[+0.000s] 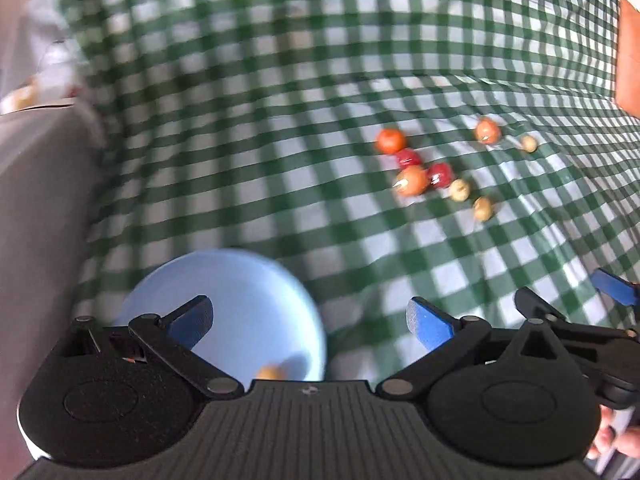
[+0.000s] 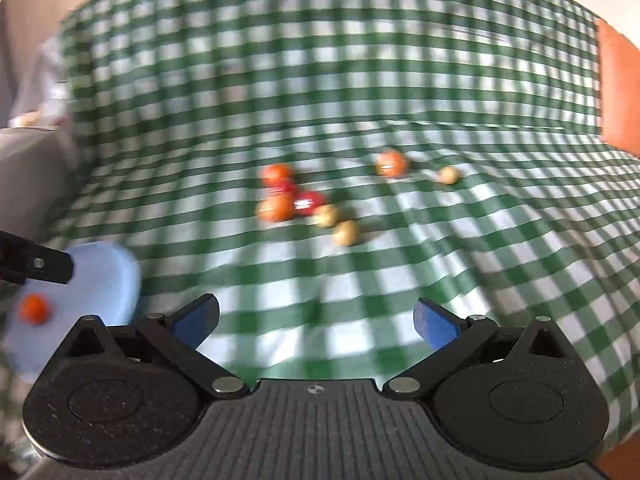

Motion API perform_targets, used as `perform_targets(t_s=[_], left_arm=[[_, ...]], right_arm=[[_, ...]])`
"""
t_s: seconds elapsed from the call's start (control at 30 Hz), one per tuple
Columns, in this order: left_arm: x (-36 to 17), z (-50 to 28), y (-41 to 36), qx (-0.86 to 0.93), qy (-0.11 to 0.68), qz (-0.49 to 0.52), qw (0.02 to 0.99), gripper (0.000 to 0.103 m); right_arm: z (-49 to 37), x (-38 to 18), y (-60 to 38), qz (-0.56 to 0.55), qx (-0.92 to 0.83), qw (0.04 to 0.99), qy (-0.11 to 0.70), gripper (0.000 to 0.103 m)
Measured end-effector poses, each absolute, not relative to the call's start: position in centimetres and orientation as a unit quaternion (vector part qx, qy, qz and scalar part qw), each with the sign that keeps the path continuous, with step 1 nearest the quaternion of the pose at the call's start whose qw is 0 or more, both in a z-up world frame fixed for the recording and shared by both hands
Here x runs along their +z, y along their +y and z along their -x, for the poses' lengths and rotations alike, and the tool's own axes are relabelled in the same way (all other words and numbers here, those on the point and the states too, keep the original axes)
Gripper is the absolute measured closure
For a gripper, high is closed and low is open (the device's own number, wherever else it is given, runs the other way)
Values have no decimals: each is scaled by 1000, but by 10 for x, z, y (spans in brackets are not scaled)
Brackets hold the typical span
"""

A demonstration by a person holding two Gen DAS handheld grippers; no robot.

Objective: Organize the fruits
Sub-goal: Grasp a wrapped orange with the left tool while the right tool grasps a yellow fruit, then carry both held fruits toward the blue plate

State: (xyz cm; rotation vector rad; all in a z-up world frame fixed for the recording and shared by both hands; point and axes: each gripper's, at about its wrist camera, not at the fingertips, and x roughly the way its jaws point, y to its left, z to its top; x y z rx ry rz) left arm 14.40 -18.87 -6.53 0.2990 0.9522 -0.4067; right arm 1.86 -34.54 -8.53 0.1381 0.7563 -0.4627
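Observation:
Small fruits lie on a green checked cloth: orange ones [image 1: 412, 179] [image 2: 277, 207], red ones [image 1: 440, 175] [image 2: 307, 202] and yellow-green ones [image 1: 483, 208] [image 2: 346, 233]. A light blue bowl [image 1: 240, 300] [image 2: 100, 276] holds one orange fruit [image 2: 35, 309], also seen in the left wrist view [image 1: 268, 372]. My left gripper [image 1: 310, 320] is open and empty over the bowl's right side. My right gripper [image 2: 316, 318] is open and empty above the cloth, short of the fruits. It also shows at the right edge of the left wrist view [image 1: 612, 292].
A grey surface [image 1: 36, 200] lies to the left of the cloth. An orange-brown panel [image 1: 630, 60] [image 2: 618, 92] stands at the far right. The cloth [image 2: 480, 260] is creased and rises toward the back.

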Motion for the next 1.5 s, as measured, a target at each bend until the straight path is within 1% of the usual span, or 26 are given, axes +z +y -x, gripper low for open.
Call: perform_targets(t_s=[0.2, 0.37, 0.43, 0.5, 0.53, 0.57, 0.6, 0.63, 0.67, 0.7, 0.73, 0.77, 0.8, 0.83, 0.87, 1.03, 1.17, 1.37, 1.5], left_arm=[[-101, -202, -249, -214, 452, -158, 852, 0], [-133, -235, -291, -241, 455, -177, 839, 0], [-144, -244, -304, -250, 455, -185, 834, 0], [-152, -250, -316, -263, 459, -190, 827, 0], [-156, -253, -320, -269, 461, -189, 824, 0], [-158, -255, -324, -274, 461, -188, 823, 0], [-161, -258, -328, -277, 462, -186, 822, 0], [-163, -261, -333, -280, 464, -184, 820, 0], [-164, -263, -336, -283, 463, -181, 820, 0], [-164, -265, -338, -285, 461, -177, 822, 1], [-164, -266, -340, -290, 457, -173, 823, 5], [-162, -267, -342, -297, 454, -169, 823, 20], [-161, -267, -344, -307, 457, -164, 819, 45], [-160, -267, -345, -313, 461, -162, 814, 54], [-160, -267, -346, -316, 462, -161, 813, 60], [-160, -258, -342, -328, 460, -167, 808, 61], [-154, -253, -334, -319, 467, -160, 809, 61], [-118, -228, -297, -289, 475, -119, 822, 61], [-89, -196, -255, -275, 478, -107, 827, 61]], right_arm=[[-71, -132, -400, -62, -246, 892, 374, 1], [-108, -158, -414, -30, -222, 901, 371, 1], [-117, -166, -417, -20, -213, 904, 371, 5], [-121, -172, -422, -23, -201, 903, 379, 24], [-120, -172, -425, -33, -194, 906, 376, 26], [-120, -171, -427, -40, -193, 907, 371, 32], [-119, -171, -428, -37, -193, 908, 369, 42], [-118, -170, -429, -33, -191, 910, 367, 47], [-118, -170, -432, -32, -194, 910, 364, 59], [-117, -170, -435, -38, -199, 910, 363, 68], [-117, -170, -440, -48, -204, 909, 360, 71], [-116, -169, -444, -52, -212, 908, 357, 76], [-116, -170, -447, -54, -221, 906, 356, 76], [-116, -170, -449, -56, -222, 906, 355, 76], [-116, -171, -451, -56, -221, 907, 355, 76], [-119, -175, -446, -29, -223, 909, 351, 75], [-119, -174, -451, -39, -222, 910, 348, 76], [-110, -160, -462, -51, -254, 913, 314, 76], [-94, -143, -456, -31, -263, 909, 322, 76]])
